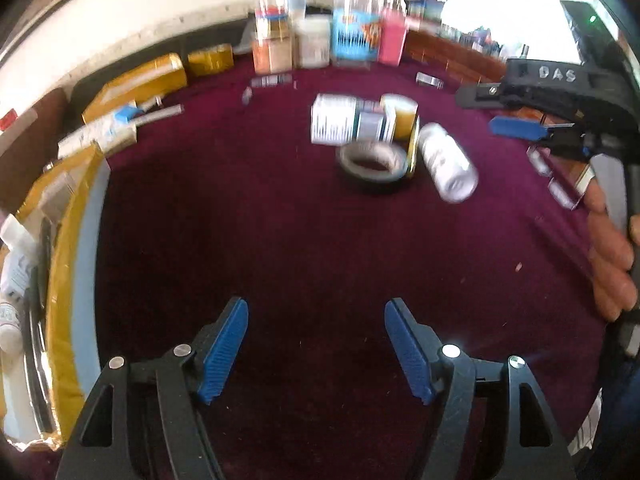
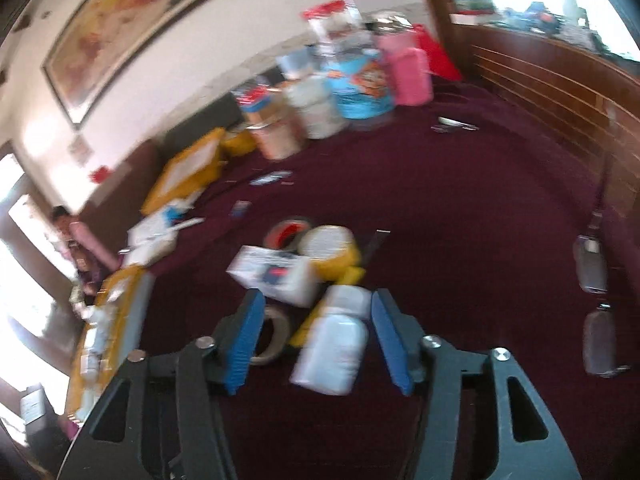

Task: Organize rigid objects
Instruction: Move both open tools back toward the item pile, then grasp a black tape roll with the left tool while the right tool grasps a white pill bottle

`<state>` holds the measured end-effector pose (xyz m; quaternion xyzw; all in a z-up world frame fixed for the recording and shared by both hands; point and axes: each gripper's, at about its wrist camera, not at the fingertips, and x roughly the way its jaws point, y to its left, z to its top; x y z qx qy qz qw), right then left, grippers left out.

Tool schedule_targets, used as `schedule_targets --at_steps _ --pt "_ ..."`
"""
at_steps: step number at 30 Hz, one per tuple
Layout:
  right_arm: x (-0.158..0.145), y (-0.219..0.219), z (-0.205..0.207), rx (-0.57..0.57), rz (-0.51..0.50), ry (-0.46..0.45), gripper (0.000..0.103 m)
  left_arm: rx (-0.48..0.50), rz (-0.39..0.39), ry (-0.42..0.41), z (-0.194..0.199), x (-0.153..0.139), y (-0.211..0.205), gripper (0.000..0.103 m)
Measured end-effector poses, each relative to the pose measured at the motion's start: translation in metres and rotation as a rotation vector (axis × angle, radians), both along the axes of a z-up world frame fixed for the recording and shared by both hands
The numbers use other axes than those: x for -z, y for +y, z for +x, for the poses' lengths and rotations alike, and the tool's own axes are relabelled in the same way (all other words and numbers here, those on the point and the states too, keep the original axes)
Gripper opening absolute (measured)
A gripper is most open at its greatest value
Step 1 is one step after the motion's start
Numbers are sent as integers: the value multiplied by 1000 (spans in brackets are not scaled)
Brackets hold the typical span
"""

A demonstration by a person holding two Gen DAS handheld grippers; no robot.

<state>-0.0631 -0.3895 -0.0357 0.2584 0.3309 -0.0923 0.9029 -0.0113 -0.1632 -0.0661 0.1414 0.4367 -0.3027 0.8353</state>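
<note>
A heap of items lies on the maroon cloth: a white bottle (image 1: 448,162) on its side, a dark tape roll (image 1: 372,164), a white box (image 1: 334,124) and a yellow-lidded jar (image 1: 400,114). My left gripper (image 1: 316,344) is open and empty, well short of the heap. My right gripper (image 2: 316,344) is open, its blue pads (image 2: 390,344) on either side of the white bottle (image 2: 334,348) without touching it. The right gripper also shows in the left wrist view (image 1: 516,126), to the right of the heap. The white box (image 2: 276,276) and tape roll (image 2: 272,338) lie just beyond.
Tall jars and bottles, among them a pink bottle (image 1: 392,38) and a blue-labelled jar (image 1: 356,36), stand at the back. Yellow packages (image 1: 136,84) and a tray edge (image 1: 64,280) line the left side. Two clear small bottles (image 2: 590,268) lie at the right.
</note>
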Motion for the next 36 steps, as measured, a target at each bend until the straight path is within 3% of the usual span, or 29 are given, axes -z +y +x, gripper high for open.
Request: schedule_targets --at_steps 9,10,11,12,13,16,20,22,27,31,35,36 --pt "42 8 26 -75 61 126 55 -5 -33 11 -1 0 6 76" --pt "45 9 26 -78 48 123 55 -4 -32 11 -1 1 6 77" --pt "44 10 25 -73 20 117 49 -4 -31 5 0 1 6 77" --pt "45 11 26 -82 6 121 36 -3 -28 6 0 1 5 79" --pt "46 11 26 -83 4 118 34 -3 -21 4 0 2 4 79" --pt "46 3 20 -36 -9 93 33 -9 4 -9 -1 1 -2 80" --pt "41 -14 11 7 66 28 33 18 -33 4 8 -10 -21 80" --pt "41 -19 8 13 107 6 33 53 -38 -12 15 -17 -39 87" --pt "42 -25 7 20 145 3 33 64 46 -80 36 -15 -81 88" --pt "43 -27 6 17 162 5 33 36 73 -10 64 0 -97 88" --pt "42 -25 8 -3 158 6 33 28 27 6 84 4 -105 88" --pt "42 -24 8 -6 157 6 33 21 19 -2 84 3 -104 81"
